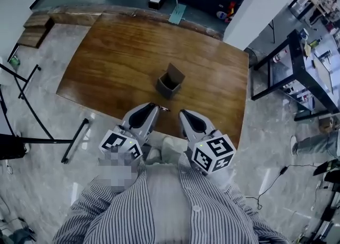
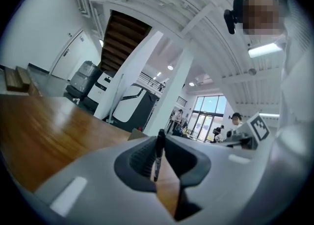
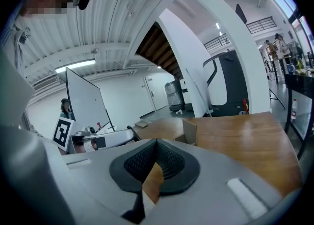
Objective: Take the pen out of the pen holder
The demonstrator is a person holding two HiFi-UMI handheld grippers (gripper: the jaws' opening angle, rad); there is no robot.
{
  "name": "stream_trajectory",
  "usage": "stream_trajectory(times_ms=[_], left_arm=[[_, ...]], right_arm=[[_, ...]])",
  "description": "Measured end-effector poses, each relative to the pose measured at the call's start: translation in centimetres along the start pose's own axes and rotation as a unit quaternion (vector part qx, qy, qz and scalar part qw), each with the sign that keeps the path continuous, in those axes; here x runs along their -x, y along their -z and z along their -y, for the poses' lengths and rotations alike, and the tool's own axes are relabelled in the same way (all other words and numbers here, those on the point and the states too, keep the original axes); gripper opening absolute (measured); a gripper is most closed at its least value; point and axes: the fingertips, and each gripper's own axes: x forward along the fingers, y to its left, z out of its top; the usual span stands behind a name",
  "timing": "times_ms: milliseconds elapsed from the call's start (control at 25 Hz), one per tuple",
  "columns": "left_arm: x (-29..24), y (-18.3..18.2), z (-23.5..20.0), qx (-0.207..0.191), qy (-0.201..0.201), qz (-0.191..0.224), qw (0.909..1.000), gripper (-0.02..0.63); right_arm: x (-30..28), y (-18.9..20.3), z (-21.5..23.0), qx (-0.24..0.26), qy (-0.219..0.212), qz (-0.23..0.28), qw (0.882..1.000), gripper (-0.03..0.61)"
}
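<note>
An open brown cardboard pen holder [image 1: 170, 81] stands near the middle of the wooden table [image 1: 111, 62]; its top shows no pen. My left gripper [image 1: 155, 108] hovers at the table's near edge, just short of the holder, shut on a thin dark pen [image 1: 163, 109]. In the left gripper view the pen [image 2: 158, 158] stands upright, pinched between the pads of the left gripper [image 2: 160, 137], with the holder [image 2: 137, 133] behind. My right gripper [image 1: 182, 113] is beside it, apart from the holder [image 3: 189, 131]. The right gripper [image 3: 156, 142] is shut with nothing in it.
Black stand legs [image 1: 32, 110] lie on the marble floor at the left. A black shelf frame [image 1: 289, 73] stands to the right of the table. Wooden blocks [image 1: 36, 29] sit at the far left corner. A person's feet [image 1: 311, 143] show at the right edge.
</note>
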Motion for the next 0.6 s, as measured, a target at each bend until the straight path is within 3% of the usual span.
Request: stream_trajectory(times_ms=[600], left_arm=[[0.9,0.9,-0.3,0.034,0.001,-0.009,0.9994,0.052]], right_arm=[[-0.4,1.6,-1.5,0.012,-0.01,-0.034,0.999,0.0]])
